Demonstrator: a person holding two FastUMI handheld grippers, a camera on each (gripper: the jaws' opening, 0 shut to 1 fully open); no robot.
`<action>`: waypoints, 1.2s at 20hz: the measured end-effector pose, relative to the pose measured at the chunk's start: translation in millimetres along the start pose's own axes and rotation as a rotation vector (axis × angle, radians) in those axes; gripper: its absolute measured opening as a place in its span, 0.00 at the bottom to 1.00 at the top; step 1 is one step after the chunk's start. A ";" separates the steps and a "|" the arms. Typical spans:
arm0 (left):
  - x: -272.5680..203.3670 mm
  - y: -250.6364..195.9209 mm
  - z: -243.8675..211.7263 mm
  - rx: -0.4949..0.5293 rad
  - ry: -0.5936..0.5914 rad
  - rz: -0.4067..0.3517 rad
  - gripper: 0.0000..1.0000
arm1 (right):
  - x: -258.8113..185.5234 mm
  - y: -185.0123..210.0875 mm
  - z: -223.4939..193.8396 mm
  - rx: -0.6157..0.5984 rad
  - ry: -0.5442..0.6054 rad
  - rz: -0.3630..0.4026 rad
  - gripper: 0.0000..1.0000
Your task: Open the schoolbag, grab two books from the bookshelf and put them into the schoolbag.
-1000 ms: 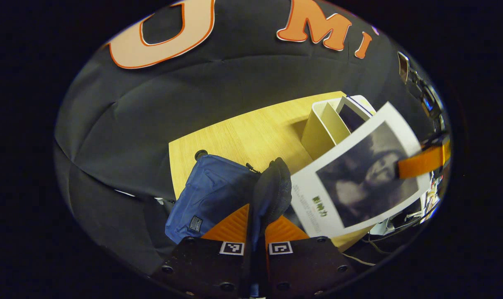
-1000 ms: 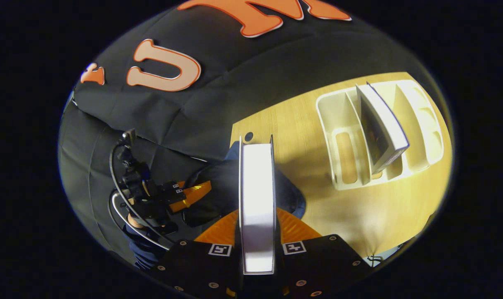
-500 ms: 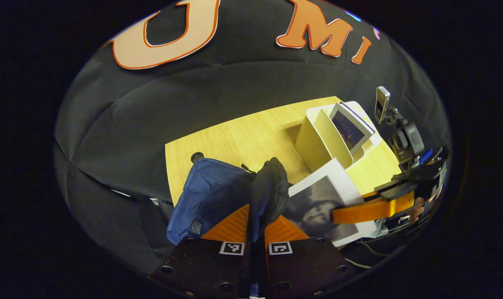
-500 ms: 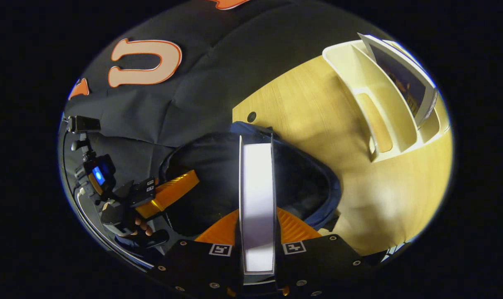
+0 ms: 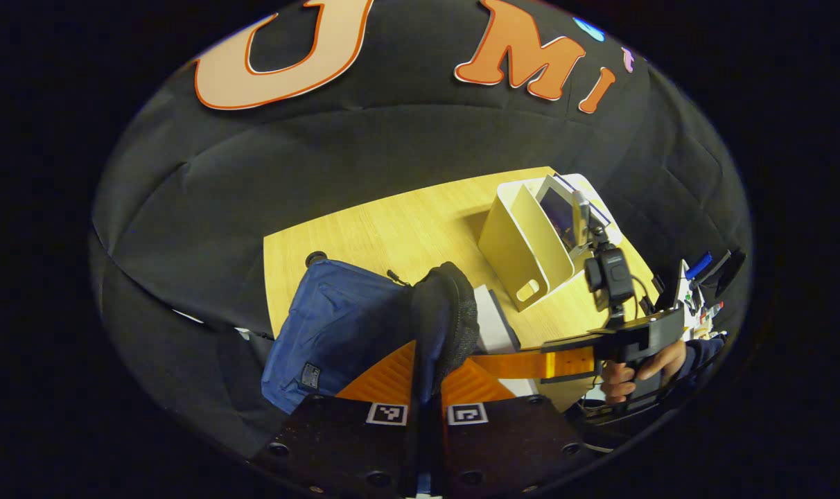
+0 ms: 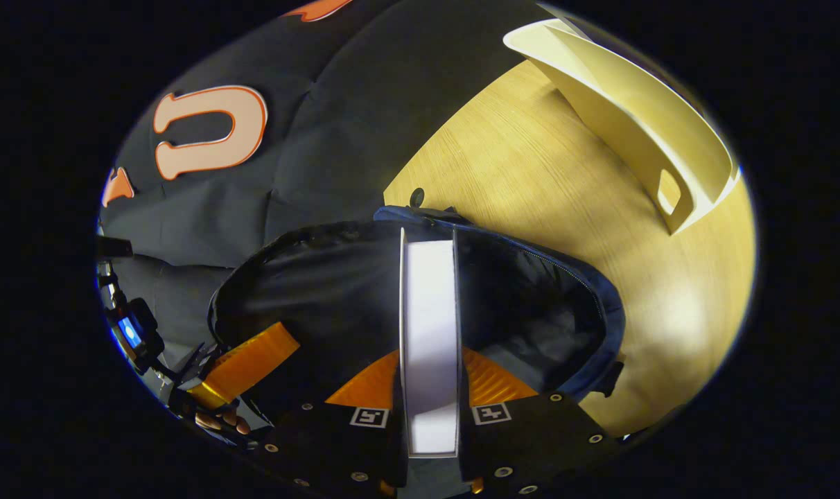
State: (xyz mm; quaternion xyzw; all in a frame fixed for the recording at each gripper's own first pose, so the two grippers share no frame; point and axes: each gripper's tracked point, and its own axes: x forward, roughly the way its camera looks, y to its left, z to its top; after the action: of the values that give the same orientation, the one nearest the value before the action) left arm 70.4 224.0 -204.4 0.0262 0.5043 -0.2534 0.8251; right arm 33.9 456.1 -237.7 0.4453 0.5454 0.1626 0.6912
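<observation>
Left gripper (image 5: 427, 378) pinches the dark flap (image 5: 444, 326) at the rim of the blue schoolbag (image 5: 337, 326) and holds it up, so the mouth (image 6: 531, 305) gapes. Right gripper (image 6: 428, 388) clamps a white book (image 6: 428, 333) edge-on, nosed into that opening. Bag sits on the wooden table (image 6: 531, 173); bookshelf (image 5: 524, 242) stands nearby with a second book (image 5: 562, 215) leaning inside, likely next.
</observation>
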 end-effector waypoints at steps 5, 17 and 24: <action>7.6 -13.2 -8.9 0.020 0.003 -0.021 0.06 | 27.8 -4.2 -4.1 0.070 -0.045 0.040 0.29; 13.2 -4.9 -12.3 -0.023 0.007 -0.003 0.06 | 28.9 -18.8 -21.7 -0.036 0.022 -0.084 0.91; 21.6 -9.6 -14.1 -0.020 0.029 0.006 0.06 | -18.8 -37.3 9.8 -0.198 0.001 -0.167 0.97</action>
State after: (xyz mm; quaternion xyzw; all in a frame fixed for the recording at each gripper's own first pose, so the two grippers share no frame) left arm 62.5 211.3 -227.6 0.0229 0.5188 -0.2455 0.8186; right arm 26.4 417.9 -255.8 0.3279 0.5623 0.1577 0.7426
